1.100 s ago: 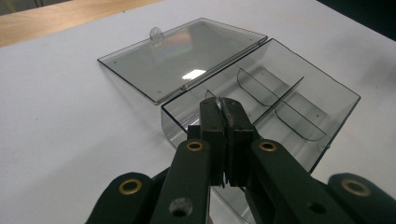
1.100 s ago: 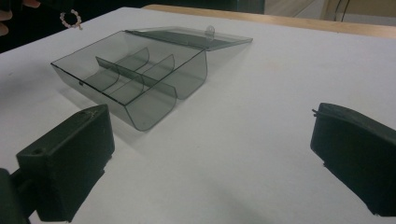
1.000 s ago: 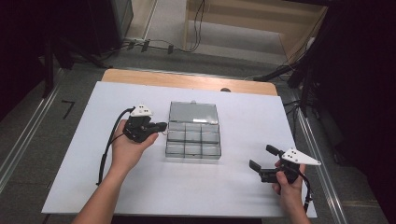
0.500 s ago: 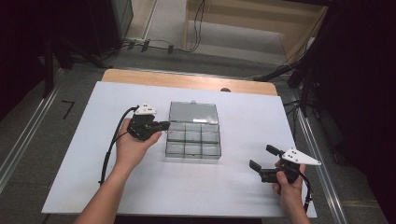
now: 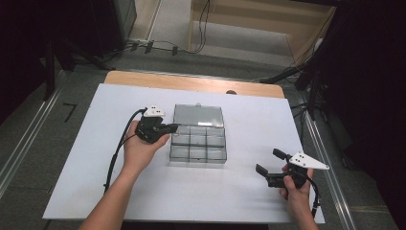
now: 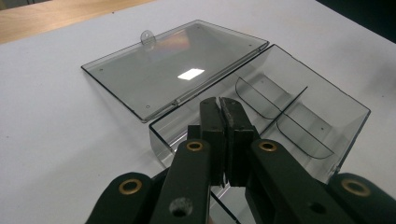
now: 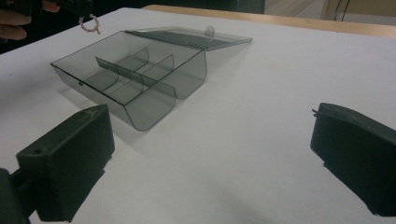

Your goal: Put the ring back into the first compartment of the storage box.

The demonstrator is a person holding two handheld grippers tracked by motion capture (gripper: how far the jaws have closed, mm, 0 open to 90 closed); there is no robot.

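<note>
While the left hand-held gripper [image 5: 168, 128] hangs with its jaws pressed together at the left edge of the smoke-grey transparent plastic compartment box [image 5: 198, 145], the step in hand looks like dropping something small into it. In the right gripper view a tiny pinkish beaded loop [image 7: 89, 24] dangles below that far gripper, seemingly pinched between its tips, though it is too small to be sure. The box sits near the middle of the white-covered bench [image 5: 86, 158], its flat clear lid [image 5: 198, 115] swung fully back and lying on the surface behind it, a small round tab on its far edge. Thin curved dividers split the glossy, hard-walled tray into cells, all apparently bare. The right hand-held gripper [image 5: 270, 165] rests well apart from the box towards the near right corner, jaws spread wide and holding nothing. Next, I judge, the left one must hover over a chosen cell and part its jaws, keeping clear of the thin partitions
</note>
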